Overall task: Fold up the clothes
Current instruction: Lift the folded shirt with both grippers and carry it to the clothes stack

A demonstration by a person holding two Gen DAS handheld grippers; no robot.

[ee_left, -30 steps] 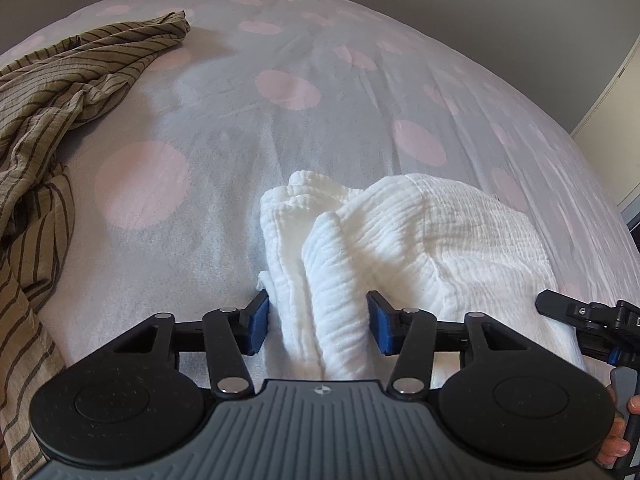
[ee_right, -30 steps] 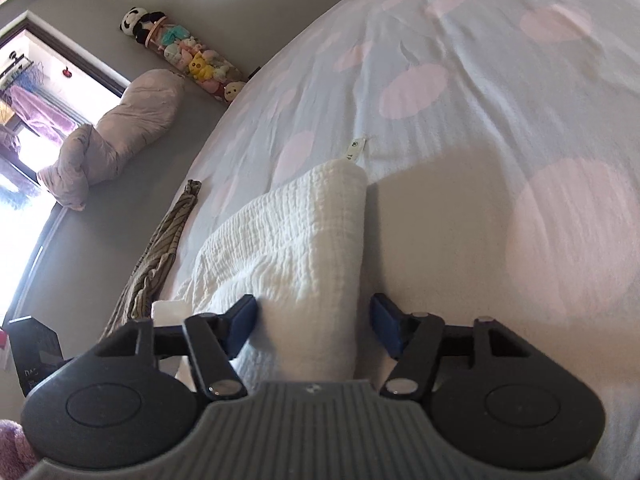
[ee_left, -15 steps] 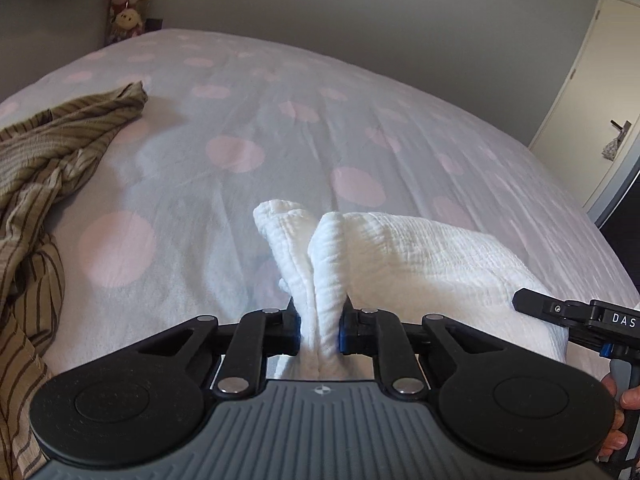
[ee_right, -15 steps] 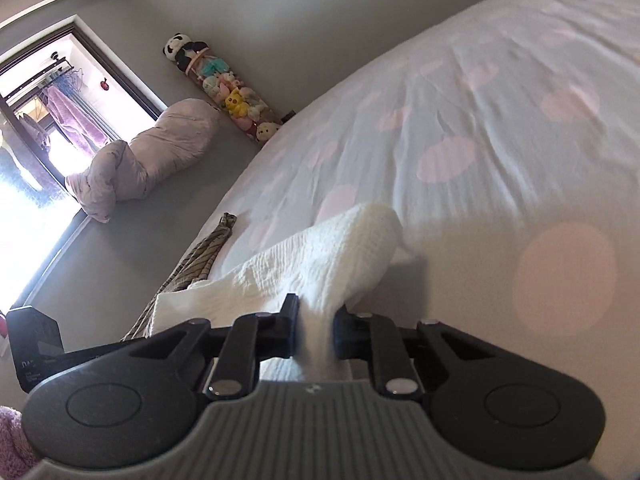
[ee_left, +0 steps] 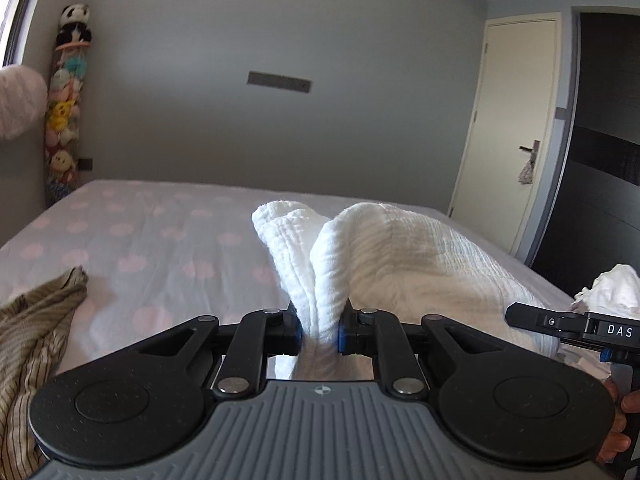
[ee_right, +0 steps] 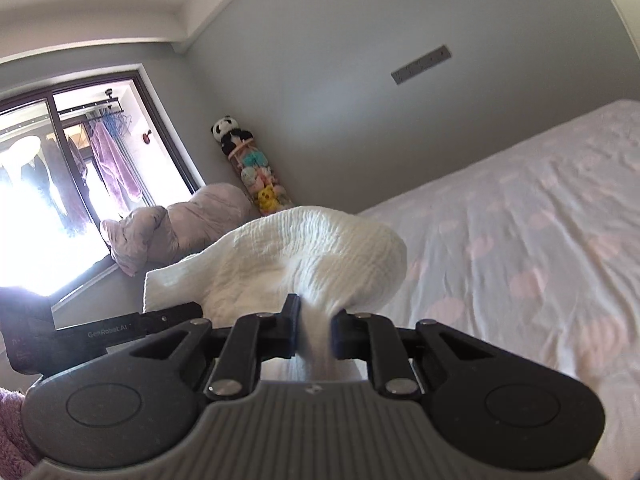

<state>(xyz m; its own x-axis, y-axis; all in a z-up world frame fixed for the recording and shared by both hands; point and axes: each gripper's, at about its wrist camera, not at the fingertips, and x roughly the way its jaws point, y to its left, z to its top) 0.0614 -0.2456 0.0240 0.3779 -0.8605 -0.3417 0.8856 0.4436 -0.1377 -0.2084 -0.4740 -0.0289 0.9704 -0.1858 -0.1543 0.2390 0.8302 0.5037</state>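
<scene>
The left hand-held gripper is closed narrow on a bunched edge of the white cloth, and its blue pads press the fabric from both sides. The right hand-held gripper is also closed narrow on another part of the same white cloth. The cloth is held up above the bed, between the two grippers; in the left wrist view it stands up in two rounded folds and spreads to the right, toward the right hand-held gripper at the picture's edge. The bed has a light sheet with pink dots. A striped brown garment lies on the bed at the left, apart from the white cloth. A column of plush toys stands in the corner of the room.
</scene>
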